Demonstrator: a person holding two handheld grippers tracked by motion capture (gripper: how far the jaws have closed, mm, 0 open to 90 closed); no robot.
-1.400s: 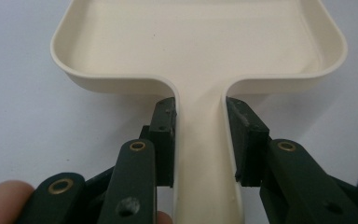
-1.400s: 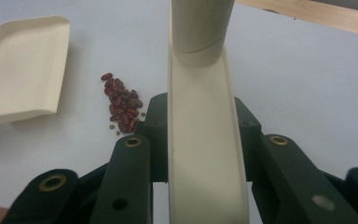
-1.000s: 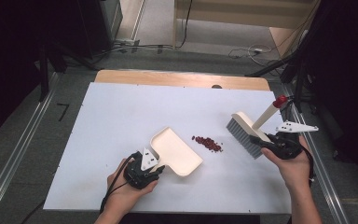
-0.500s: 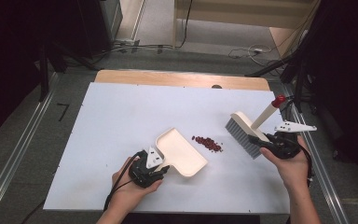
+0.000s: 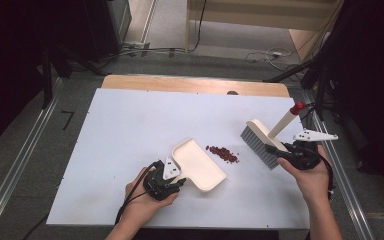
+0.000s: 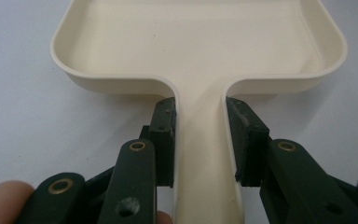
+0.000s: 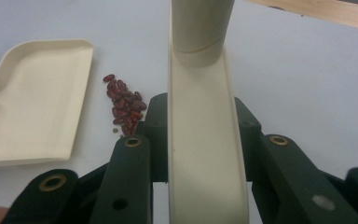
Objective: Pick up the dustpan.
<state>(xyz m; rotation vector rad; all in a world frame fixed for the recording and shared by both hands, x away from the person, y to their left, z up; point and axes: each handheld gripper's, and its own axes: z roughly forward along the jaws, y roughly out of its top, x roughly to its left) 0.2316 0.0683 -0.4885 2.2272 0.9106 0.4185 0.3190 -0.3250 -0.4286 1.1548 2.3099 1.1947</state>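
A cream dustpan (image 5: pixel 202 167) lies flat on the white table (image 5: pixel 130 130). Its open edge faces a small heap of dark red beans (image 5: pixel 222 153). My left gripper (image 5: pixel 179 179) is shut on the dustpan handle (image 6: pixel 200 140), with both pads against its sides. To the right of the beans a cream hand brush (image 5: pixel 258 140) with grey bristles stands tilted, its red-tipped handle (image 5: pixel 297 107) pointing up and away. My right gripper (image 5: pixel 276 152) is shut on the brush's back (image 7: pixel 205 140). In the right gripper view the beans (image 7: pixel 125 109) lie between the brush and the dustpan (image 7: pixel 32 93).
A wooden strip (image 5: pixel 195 85) runs along the table's far edge. Metal rails (image 5: pixel 10 185) flank the table on the floor, and cables (image 5: pixel 260 55) lie beyond it. A dark stand (image 5: pixel 325 75) rises at the far right corner.
My left gripper has slid the dustpan a little to the right, nearer the beans. The right hand and the brush have stayed put.
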